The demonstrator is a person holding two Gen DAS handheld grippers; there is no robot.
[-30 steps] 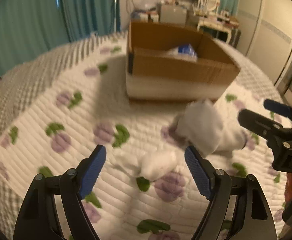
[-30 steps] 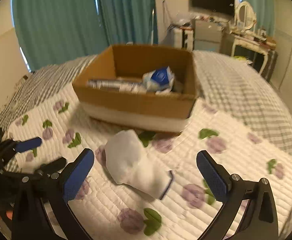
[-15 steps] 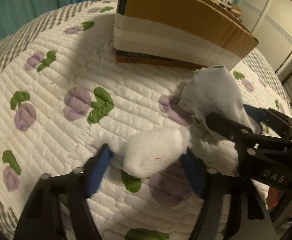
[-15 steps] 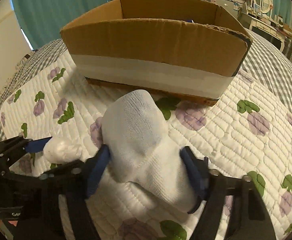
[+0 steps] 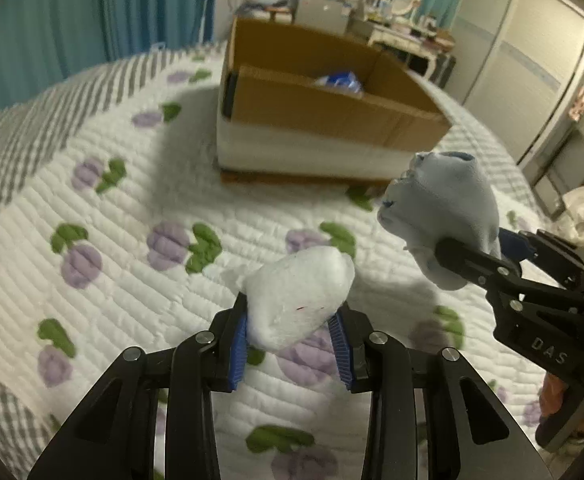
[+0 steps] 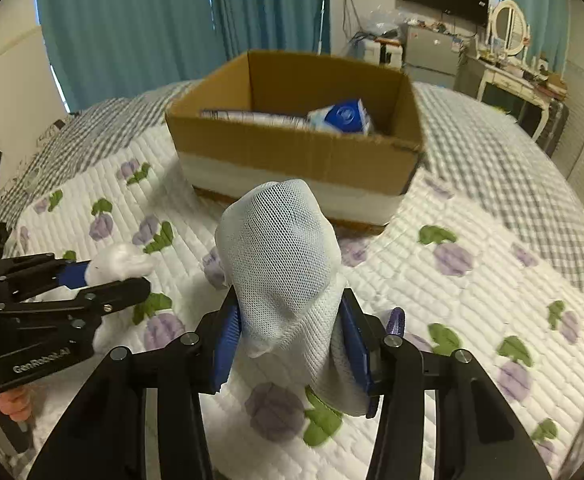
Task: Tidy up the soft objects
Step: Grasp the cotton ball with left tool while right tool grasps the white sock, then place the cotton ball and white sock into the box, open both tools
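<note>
The left tongs (image 5: 292,340) are raised above the bed, their blue pads pressed against both sides of a white cotton wad (image 5: 298,300) that bulges up and forward out of the grip. In the right wrist view the same tongs (image 6: 91,276) reach in from the left edge, level and pointing toward the middle of the bed, with the cotton wad (image 6: 117,262) showing between the fingers; a few fingertips of the person's hand (image 6: 11,402) show under the handle.

The right tongs (image 6: 292,344) are also held above the quilt, pinching a white mesh sock (image 6: 281,280) at its lower half, so its rounded closed end stands upright in front of the camera while the other end droops past the right pad. From the left wrist view these tongs (image 5: 476,252) come in from the right edge, angled up and left, and the sock (image 5: 440,208) looks pale blue there, clear of the bed.

Both tongs point toward an open cardboard box (image 6: 296,156) with a white band along its base, sitting on the white quilt (image 6: 472,300) printed with purple and green motifs. Inside the box lie a blue-and-white soft pack (image 6: 342,116) toward the right and a long pale item (image 6: 251,117) along the near wall; what that item is cannot be told.
</note>
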